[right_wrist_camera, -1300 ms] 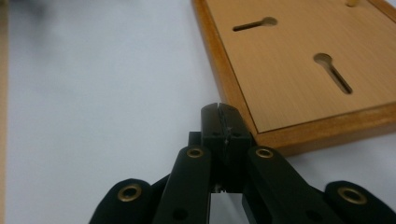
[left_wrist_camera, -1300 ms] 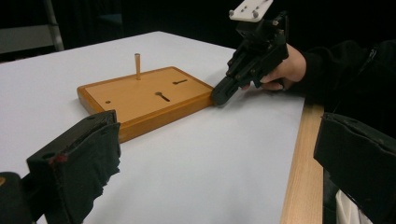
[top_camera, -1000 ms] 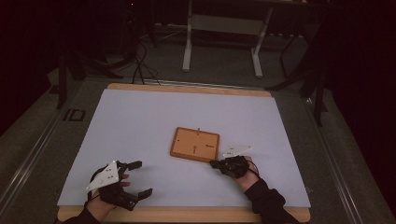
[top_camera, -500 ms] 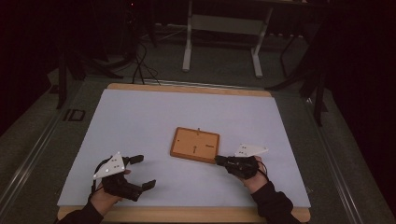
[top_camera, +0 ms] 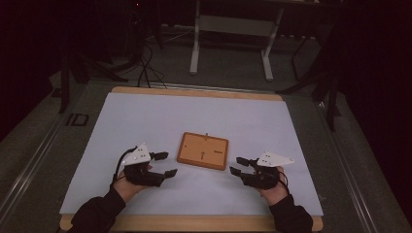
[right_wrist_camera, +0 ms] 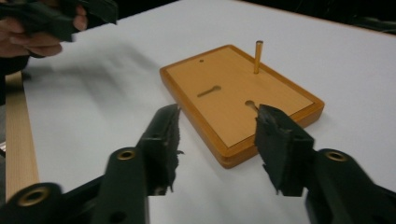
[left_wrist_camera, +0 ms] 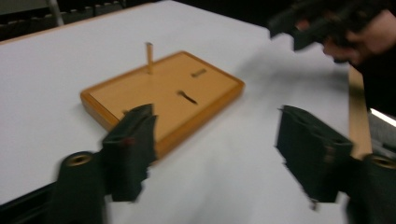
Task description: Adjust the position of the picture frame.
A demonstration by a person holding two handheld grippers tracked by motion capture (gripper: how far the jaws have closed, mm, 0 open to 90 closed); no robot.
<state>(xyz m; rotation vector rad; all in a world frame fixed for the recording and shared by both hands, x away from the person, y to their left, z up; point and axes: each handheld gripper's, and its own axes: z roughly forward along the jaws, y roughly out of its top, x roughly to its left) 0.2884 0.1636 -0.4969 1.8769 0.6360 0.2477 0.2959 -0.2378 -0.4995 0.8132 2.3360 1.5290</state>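
so, from the high view, you hold a claw in each hand over the near part of the bench [top_camera: 145,116], which is covered by a white sheet with a wooden edge showing along the near and far sides. your left claw [top_camera: 165,164] sits left of a flat wooden board [top_camera: 203,151], and your right claw [top_camera: 239,165] sits right of it, both pointing inward toward the board and both apart from it. each claw is spread, with nothing between its jaws. the board lies flat near the middle of the bench, slightly toward you, with a thin upright peg [top_camera: 206,136] at its far edge. beyond the bench stands a metal frame [top_camera: 231,29] on a dark floor.

now the left gripper view: your left claw [left_wrist_camera: 215,154] is spread wide and empty, and its picture is blurred. the wooden board [left_wrist_camera: 163,95] lies ahead, between the jaws and a little to the left, with the peg [left_wrist_camera: 149,57] standing upright near its far edge and a dark slot [left_wrist_camera: 187,97] near its middle. your right hand [left_wrist_camera: 362,39] with its claw shows at the upper right.

finally the right gripper view: your right claw [right_wrist_camera: 217,140] is spread apart and holds nothing. the board [right_wrist_camera: 240,100] lies just ahead of the jaws, its near corner between them. the peg [right_wrist_camera: 258,56] stands upright at the far side, and a slot [right_wrist_camera: 208,91] is cut into the board's face. your left hand [right_wrist_camera: 42,35] shows at the upper left.
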